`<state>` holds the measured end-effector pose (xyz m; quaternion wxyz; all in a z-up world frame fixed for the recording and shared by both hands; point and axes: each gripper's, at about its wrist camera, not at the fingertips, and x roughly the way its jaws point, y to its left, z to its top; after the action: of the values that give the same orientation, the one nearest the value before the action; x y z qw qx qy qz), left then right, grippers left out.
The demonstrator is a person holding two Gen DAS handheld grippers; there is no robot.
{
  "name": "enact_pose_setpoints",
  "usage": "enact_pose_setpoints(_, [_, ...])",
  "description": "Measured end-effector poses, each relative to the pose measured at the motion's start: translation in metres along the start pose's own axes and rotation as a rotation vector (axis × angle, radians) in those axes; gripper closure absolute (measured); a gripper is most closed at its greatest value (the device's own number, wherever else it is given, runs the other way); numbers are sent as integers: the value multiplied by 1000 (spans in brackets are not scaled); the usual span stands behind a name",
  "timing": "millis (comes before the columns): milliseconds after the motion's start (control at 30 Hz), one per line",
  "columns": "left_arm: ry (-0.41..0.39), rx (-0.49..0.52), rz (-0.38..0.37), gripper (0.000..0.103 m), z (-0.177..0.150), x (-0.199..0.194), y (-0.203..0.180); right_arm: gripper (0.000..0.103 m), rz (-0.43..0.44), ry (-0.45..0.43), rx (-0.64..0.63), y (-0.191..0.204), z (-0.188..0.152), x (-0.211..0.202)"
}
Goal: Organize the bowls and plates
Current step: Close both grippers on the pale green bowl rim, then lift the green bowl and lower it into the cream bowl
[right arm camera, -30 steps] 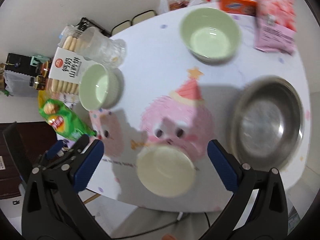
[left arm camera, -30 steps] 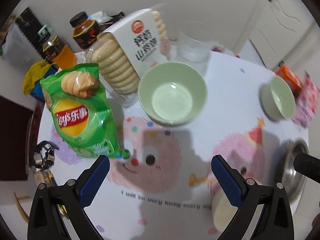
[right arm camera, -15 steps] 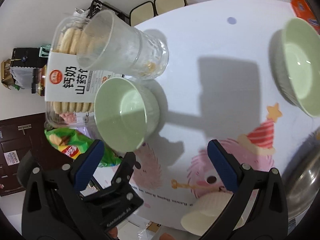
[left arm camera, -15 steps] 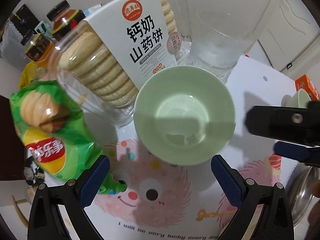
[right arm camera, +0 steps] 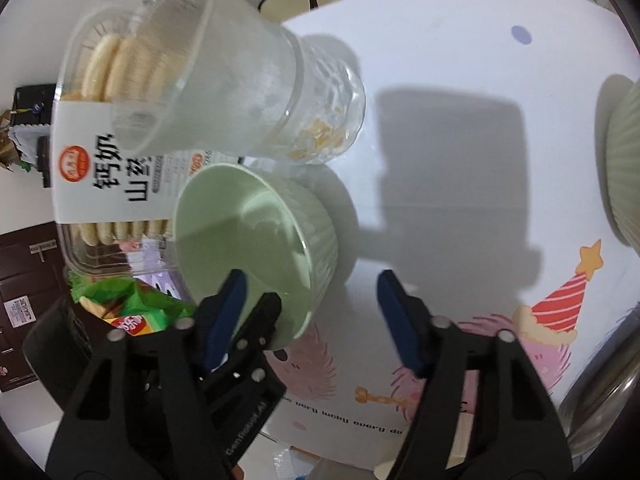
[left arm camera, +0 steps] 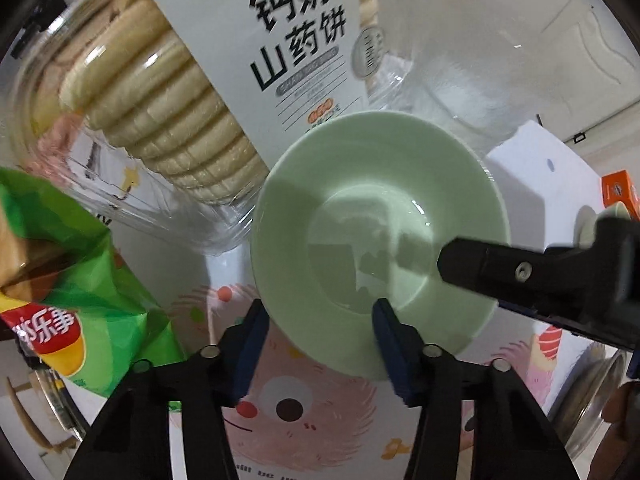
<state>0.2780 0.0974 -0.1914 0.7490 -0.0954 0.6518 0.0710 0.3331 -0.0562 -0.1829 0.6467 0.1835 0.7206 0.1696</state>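
We have dropped both grippers onto the green bowl (left arm camera: 380,236) beside the biscuit box (left arm camera: 224,92). Left gripper (left arm camera: 318,344) and right gripper (right arm camera: 308,312) are closing, half-wide, straddling its rim without pinching yet. We judge a two-handed lift imminent.

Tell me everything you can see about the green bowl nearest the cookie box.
The green bowl is pale, glossy, ceramic-looking, with a ribbed outer wall and an empty inside. It stands upright on the cartoon-printed table, close beside the cookie box and clear cup. The left tool straddles its near rim, jaws closing; the right tool closes around its side wall.
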Motion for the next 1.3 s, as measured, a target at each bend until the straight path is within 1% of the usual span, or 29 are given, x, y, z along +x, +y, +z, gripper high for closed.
enact_pose_setpoints(33, [4, -1, 0, 56, 2, 2, 2, 43, -3, 8, -1, 2, 3, 4])
enact_pose_setpoints(67, [11, -1, 2, 61, 3, 5, 3, 51, -10, 11, -6, 3, 4, 7])
enact_pose_setpoints(100, [18, -2, -2, 65, 5, 8, 4, 55, -21, 7, -7, 4, 5, 9])
enact_pose_setpoints(133, [23, -6, -10, 67, 7, 10, 5, 57, -34, 8, -12, 5, 6, 12])
enact_pose_setpoints(167, [26, -7, -16, 70, 8, 13, 3, 62, -40, 11, -19, 8, 8, 14])
enact_pose_setpoints(200, [31, -10, -23, 71, 9, 15, 4, 64, -44, 13, -26, 10, 9, 16])
enact_pose_setpoints(233, [25, -13, -32, 72, 11, 15, 7, 65, -53, 13, -33, 12, 10, 19])
enact_pose_setpoints(267, [22, -8, -29, 72, 13, 15, 7, 68, -66, 7, -46, 14, 12, 21])
enact_pose_setpoints(300, [25, -8, -29, 73, 15, 14, 8, 77, -75, -1, -61, 15, 12, 23])
enact_pose_setpoints(333, [24, -8, -32, 73, 15, 13, 9, 81, -100, -17, -77, 18, 13, 23])
enact_pose_setpoints(367, [20, -8, -27, 77, 16, 12, 10, 90, -122, -26, -82, 19, 11, 25])
enact_pose_setpoints(400, [16, -9, -22, 82, 19, 12, 10, 89, -130, -32, -85, 18, 10, 26])
enact_pose_setpoints(500, [13, -15, -38, 85, 17, 9, 14, 89, -136, -45, -103, 17, 4, 26])
enact_pose_setpoints(600, [-10, 12, -18, 87, 13, 1, 15, 90, -168, -46, -136, 22, -8, 28])
enact_pose_setpoints(733, [-37, 48, -16, 87, -3, -16, 6, 90, -167, -53, -149, 20, -25, 23])
enact_pose_setpoints(867, [-67, 87, -22, 87, -19, -44, -7, 90, -166, -67, -167, 23, -45, 9])
enact_pose_setpoints(900, [-72, 94, -24, 87, -13, -46, -9, 90, -160, -72, -166, 24, -51, 4])
enact_pose_setpoints(1067, [-93, 151, -53, 87, -40, -80, -22, 89, -141, -102, -157, 21, -85, -22])
enact_pose_setpoints(1167, [-111, 189, -70, 87, -68, -98, -35, 89, -136, -129, -146, 15, -109, -39])
enact_pose_setpoints(1200, [-117, 204, -74, 87, -77, -98, -34, 89, -136, -138, -142, 13, -116, -44])
enact_pose_setpoints(1233, [-123, 220, -80, 87, -82, -104, -38, 89, -139, -150, -140, 10, -123, -50])
enact_pose_setpoints(1267, [-126, 237, -89, 87, -94, -112, -52, 89, -146, -166, -139, 8, -132, -57])
enact_pose_setpoints(1300, [-124, 252, -99, 87, -97, -111, -55, 89, -154, -177, -138, 3, -137, -64])
